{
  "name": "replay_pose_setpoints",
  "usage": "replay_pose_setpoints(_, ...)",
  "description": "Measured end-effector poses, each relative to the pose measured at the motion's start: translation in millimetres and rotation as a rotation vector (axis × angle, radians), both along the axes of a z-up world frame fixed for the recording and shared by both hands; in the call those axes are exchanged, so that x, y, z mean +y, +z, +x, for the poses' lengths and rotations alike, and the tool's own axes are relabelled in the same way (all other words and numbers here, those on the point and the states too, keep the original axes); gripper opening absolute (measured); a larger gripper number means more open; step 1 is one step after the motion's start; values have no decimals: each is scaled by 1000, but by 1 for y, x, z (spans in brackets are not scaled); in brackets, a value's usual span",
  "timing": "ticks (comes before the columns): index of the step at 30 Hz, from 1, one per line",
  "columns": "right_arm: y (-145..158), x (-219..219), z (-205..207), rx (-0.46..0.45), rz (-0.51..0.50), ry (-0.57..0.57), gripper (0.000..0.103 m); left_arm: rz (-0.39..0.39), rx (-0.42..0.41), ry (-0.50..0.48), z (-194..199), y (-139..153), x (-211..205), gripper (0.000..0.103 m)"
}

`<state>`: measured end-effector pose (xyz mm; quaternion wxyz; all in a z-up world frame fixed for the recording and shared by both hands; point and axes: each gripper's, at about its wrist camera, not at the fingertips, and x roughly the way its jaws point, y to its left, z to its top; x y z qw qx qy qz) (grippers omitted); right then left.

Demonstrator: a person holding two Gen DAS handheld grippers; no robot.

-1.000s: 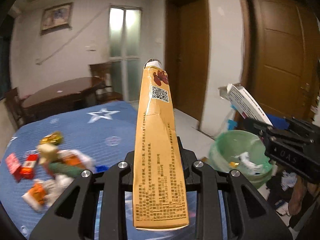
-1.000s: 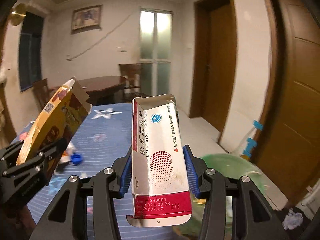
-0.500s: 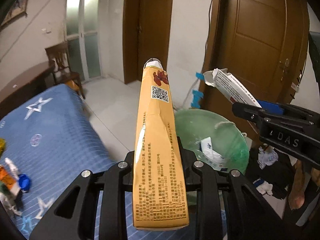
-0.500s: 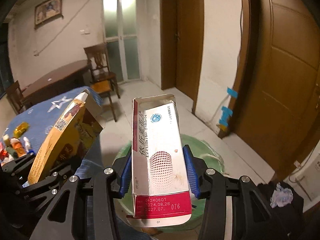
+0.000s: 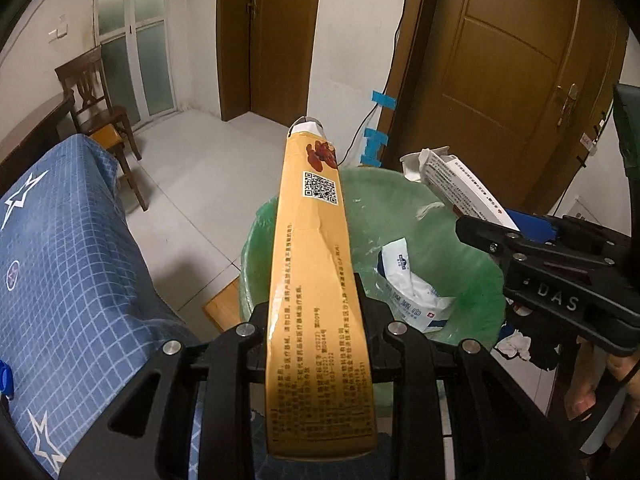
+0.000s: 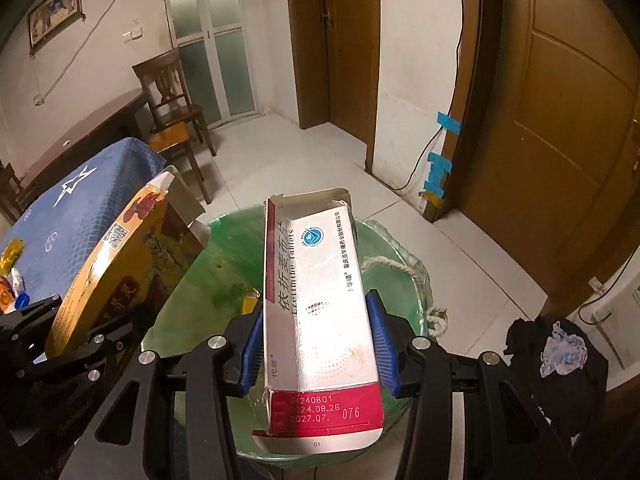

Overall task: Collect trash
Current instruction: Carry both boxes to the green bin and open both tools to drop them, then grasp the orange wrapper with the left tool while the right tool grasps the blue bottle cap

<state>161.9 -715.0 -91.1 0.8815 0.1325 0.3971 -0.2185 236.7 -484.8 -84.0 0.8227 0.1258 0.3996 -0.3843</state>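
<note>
above the round green-lined bin, left gripper clamping a flattened yellow carton, right gripper a glossy white carton

– What's on that pale tiled floor?
– A round bin lined with a green plastic bag at lower centre, a wooden chair upper left, dark crumpled clothes lower right.
</note>
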Motion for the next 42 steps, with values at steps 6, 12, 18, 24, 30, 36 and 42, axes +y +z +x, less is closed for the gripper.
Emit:
replay_pose_setpoints(6, -7, 0, 7, 0, -1, 1, 48, -4, 2, -4, 2, 0, -5, 26)
replay_pose_setpoints(12, -7, 3, 6, -8, 4, -8, 61, -10, -22, 12, 7, 1, -4, 74)
replay_pose_setpoints(18, -8, 0, -7, -44, 12, -33, 65, -31, -32, 47, 12, 4, 5, 78)
replay_pose_setpoints(24, -4, 12, -20, -67, 8, -16, 65, -38, -33, 46, 7, 9, 19, 78)
replay_pose_setpoints(30, 7, 43, -40, -116, -3, 14, 65, -52, -36, 40, -4, 16, 48, 78)
replay_pose_setpoints(36, 22, 101, -64, -195, -13, 89, 66, -69, -68, 60, -22, 28, 99, 78)
replay_pose_setpoints(42, 29, 180, -91, -294, -25, 187, 70, -101, -102, 143, -37, 37, 181, 78)
